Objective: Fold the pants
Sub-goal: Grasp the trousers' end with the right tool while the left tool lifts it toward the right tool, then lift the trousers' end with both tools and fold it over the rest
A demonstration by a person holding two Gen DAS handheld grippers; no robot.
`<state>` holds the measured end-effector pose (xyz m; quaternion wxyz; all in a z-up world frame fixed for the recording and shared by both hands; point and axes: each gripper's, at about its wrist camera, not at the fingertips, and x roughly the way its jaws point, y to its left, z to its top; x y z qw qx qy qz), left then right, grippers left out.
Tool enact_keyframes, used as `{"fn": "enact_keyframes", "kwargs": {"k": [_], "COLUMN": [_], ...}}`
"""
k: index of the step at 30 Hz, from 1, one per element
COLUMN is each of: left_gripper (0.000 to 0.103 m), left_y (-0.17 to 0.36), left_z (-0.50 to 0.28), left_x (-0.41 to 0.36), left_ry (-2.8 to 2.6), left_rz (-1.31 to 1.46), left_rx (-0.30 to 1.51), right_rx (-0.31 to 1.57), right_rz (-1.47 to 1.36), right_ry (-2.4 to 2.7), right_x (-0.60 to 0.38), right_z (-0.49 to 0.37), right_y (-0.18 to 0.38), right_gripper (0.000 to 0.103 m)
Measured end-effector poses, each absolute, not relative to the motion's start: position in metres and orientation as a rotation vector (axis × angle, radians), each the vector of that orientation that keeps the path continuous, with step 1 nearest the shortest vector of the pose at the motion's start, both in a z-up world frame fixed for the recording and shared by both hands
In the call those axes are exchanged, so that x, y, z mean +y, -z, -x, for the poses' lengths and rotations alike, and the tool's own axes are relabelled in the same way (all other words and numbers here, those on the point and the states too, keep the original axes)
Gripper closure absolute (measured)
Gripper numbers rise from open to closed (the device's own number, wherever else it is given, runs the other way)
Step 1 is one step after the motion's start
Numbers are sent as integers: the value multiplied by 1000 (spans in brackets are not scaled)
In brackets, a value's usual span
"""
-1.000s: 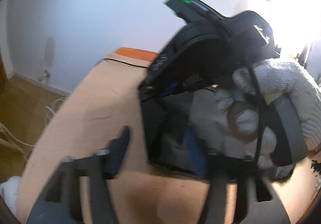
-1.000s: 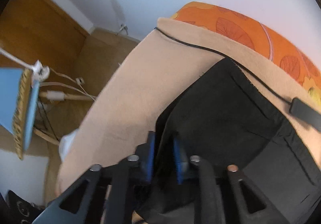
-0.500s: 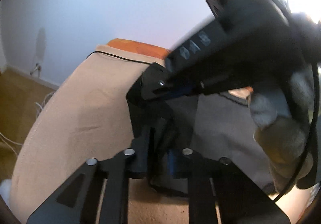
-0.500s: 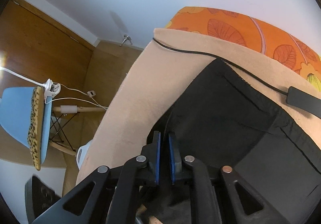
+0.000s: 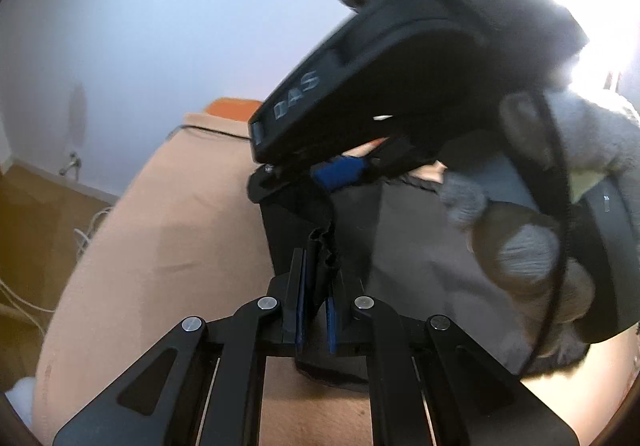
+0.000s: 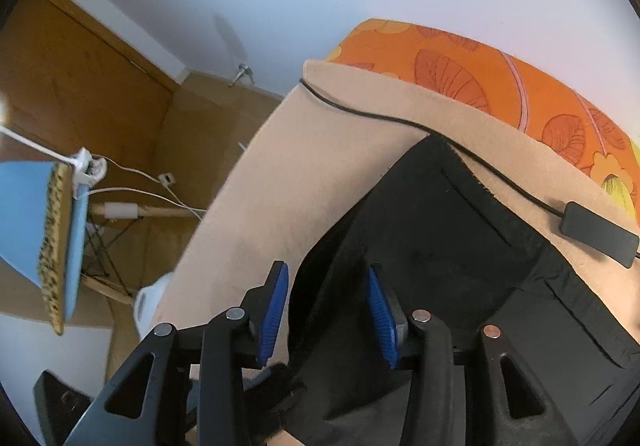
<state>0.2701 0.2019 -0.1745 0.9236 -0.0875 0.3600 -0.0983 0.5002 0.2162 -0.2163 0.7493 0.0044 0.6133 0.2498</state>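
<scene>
Near the bed's (image 6: 360, 134) left edge the black pants (image 6: 440, 258) lie partly folded, the left gripper (image 5: 316, 286) pinching a raised fold while the right gripper (image 6: 328, 306) gapes empty above them, more folding left.

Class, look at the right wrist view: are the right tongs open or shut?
Open. The right tongs show their two blue pads spread apart, with the black pants lying between them ungripped.
</scene>
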Motion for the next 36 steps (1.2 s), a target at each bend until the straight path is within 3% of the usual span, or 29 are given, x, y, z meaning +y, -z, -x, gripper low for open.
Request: {"fn": "enact_keyframes", "kwargs": {"k": [1,3,4,5,6,7,16,23,25,26,28,29,36], "left_gripper": [92,84,75,67,54,52,52,52,62,66,85,90,96], "left_y": [176,178,177,177,177,177,184,186,188,189,189,189,161], "left_z": [-269,-269,-267,-265,-262,-263,-278,-279,-279,-279,-279,-279,-274], "left_x": [200,197,197,197,198,199,179,225,237,240,243,241,207], "left_ry": [208,209,205,193,172,151,146,117,97,95,103,110,185], "left_rz": [172,165,159,149,142,137,48,306,368,391,406,402,209], "left_rx": [753,761,759,762,765,767,840,839,834,835,832,831,703], "right_rx": [1342,1341,1339,1333,1329,1330,1333,1308,1300,1297,1297,1294,1337], "right_rz": [-14,-39,-52,-64,-83,-107,-228,-226,-234,-238,-236,-233,-180], "right_ry": [-538,-534,-539,-537,-540,-545,-599,-572,-578,-588,-598,-601,-578], "right_x": [214,208,203,197,192,187,162,160,162,165,167,168,167], "right_z": [-500,-501,-501,-502,-502,-502,-506,-512,-514,-515,-514,-514,-516], "right_y": [219,224,226,227,228,228,227,227,227,227,227,227,218], "right_gripper": [79,89,97,99,99,100,101,101,101,98,91,75,44]}}
